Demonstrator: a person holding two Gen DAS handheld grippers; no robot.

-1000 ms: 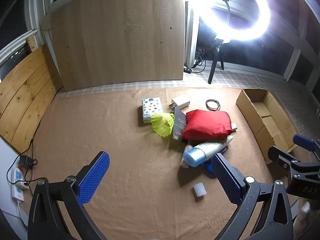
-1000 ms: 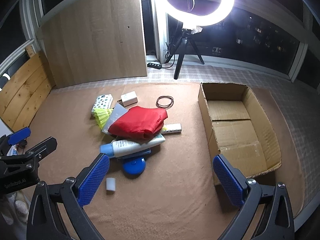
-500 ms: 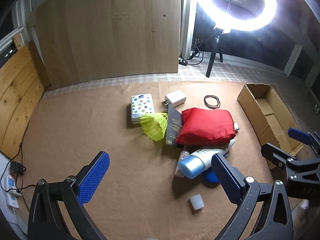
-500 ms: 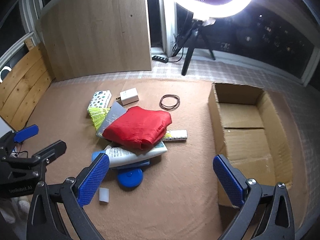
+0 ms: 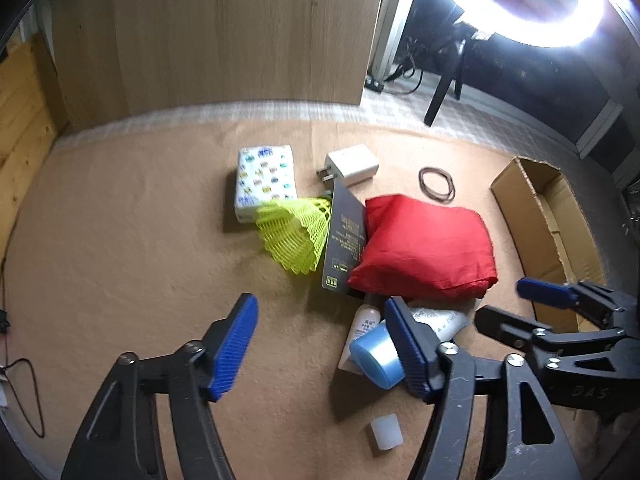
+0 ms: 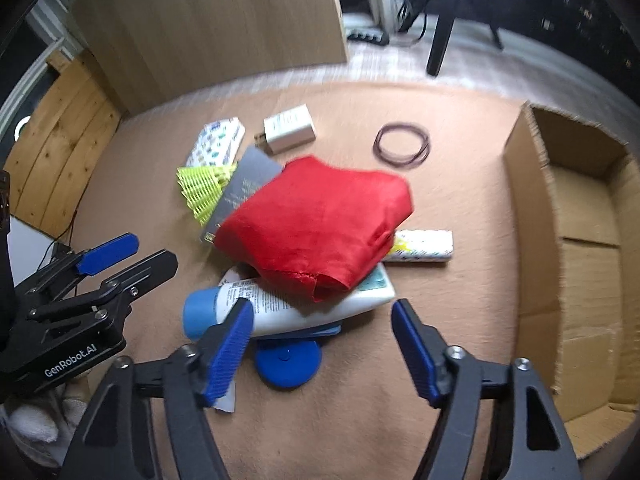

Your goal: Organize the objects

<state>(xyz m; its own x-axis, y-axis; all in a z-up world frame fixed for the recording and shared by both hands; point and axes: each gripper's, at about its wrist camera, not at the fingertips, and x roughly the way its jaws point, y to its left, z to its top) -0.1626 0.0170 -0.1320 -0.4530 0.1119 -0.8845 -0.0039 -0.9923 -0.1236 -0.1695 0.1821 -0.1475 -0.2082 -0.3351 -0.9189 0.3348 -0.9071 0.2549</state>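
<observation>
Each black hand-held gripper (image 6: pixel 322 346) has ribbed blue pads (image 6: pixel 228 356), silver screws, perhaps "GenRobot.AI" lettering.

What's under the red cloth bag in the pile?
Under the red bag lie a white bottle with a blue cap, a dark card and a white patterned tube. Whatever lies beneath the bag's middle is covered.

Blue disc (image 6: pixel 289 364) half hidden under white tube (image 6: pixel 280 304); dark card (image 5: pixel 344 246) and patterned stick (image 6: pixel 424 245) partly buried beneath red cloth (image 6: pixel 320 216). Far wall blurred. Box (image 6: pixel 580 240) cut off right.
</observation>
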